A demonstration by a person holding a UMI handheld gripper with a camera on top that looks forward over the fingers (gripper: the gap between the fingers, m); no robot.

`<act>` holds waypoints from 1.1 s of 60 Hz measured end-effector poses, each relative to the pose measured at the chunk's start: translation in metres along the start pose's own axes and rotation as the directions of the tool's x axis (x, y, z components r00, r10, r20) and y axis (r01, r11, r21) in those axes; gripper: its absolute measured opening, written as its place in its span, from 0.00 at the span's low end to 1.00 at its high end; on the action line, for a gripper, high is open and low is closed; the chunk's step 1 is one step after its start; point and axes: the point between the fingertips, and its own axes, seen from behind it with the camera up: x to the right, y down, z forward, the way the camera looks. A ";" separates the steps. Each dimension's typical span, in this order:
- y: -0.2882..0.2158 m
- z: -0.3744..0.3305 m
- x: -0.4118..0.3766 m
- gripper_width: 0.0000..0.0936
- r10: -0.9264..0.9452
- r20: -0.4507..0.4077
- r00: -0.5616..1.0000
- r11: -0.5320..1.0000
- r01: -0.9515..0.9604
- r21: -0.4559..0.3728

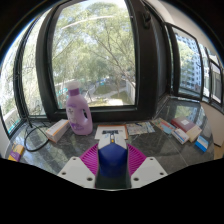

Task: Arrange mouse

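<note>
Bottle (79, 110), boxes (178, 128) crowd sill ahead.

So the mouse (112, 162) is a dark blue, rounded thing sitting bottom centre of the frame, right in between the gripper (112, 158) fingers. Both magenta pads (92, 157) look pressed against its sides with no gap showing, so it's clamped and up off the dark tabletop. Only its blue top is visible; can't make out buttons or a cable.
</note>
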 end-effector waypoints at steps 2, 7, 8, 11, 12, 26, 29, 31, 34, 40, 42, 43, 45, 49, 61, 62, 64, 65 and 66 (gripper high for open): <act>0.023 0.012 0.005 0.37 0.002 -0.004 1.000 0.999 -0.002 -0.053; 0.074 0.034 0.014 0.41 0.013 -0.005 1.000 0.989 -0.014 -0.150; 0.084 0.037 0.018 0.42 0.010 -0.006 1.000 0.986 -0.011 -0.165; 0.100 0.042 0.021 0.45 0.009 -0.004 1.000 0.980 -0.009 -0.198; 0.104 0.043 0.021 0.45 0.010 -0.002 1.000 0.978 -0.010 -0.206; 0.100 0.030 0.027 0.94 -0.005 0.001 1.000 0.979 0.005 -0.203; 0.087 0.016 0.030 0.89 -0.021 -0.012 1.000 0.983 0.019 -0.181; 0.079 0.005 0.031 0.91 -0.029 -0.021 0.999 0.986 0.025 -0.163; 0.065 -0.014 0.027 0.91 -0.037 -0.025 0.999 0.989 0.033 -0.144; 0.045 -0.059 0.021 0.91 -0.049 -0.044 0.998 0.995 0.045 -0.091; 0.036 -0.077 0.018 0.91 -0.052 -0.053 0.997 0.996 0.048 -0.077; 0.034 -0.085 0.016 0.91 -0.054 -0.055 0.997 0.996 0.050 -0.070; 0.029 -0.101 0.012 0.91 -0.054 -0.058 0.997 0.997 0.051 -0.055; 0.021 -0.135 0.003 0.91 -0.051 -0.063 0.997 0.998 0.049 -0.029; 0.020 -0.219 -0.018 0.91 -0.067 -0.101 0.993 0.998 0.068 0.014; 0.020 -0.224 -0.020 0.91 -0.067 -0.101 0.993 0.998 0.069 0.013; 0.022 -0.234 -0.022 0.91 -0.067 -0.104 0.992 0.998 0.069 0.013; 0.022 -0.239 -0.023 0.91 -0.067 -0.105 0.992 0.998 0.069 0.014; 0.022 -0.243 -0.024 0.91 -0.067 -0.107 0.992 0.998 0.069 0.015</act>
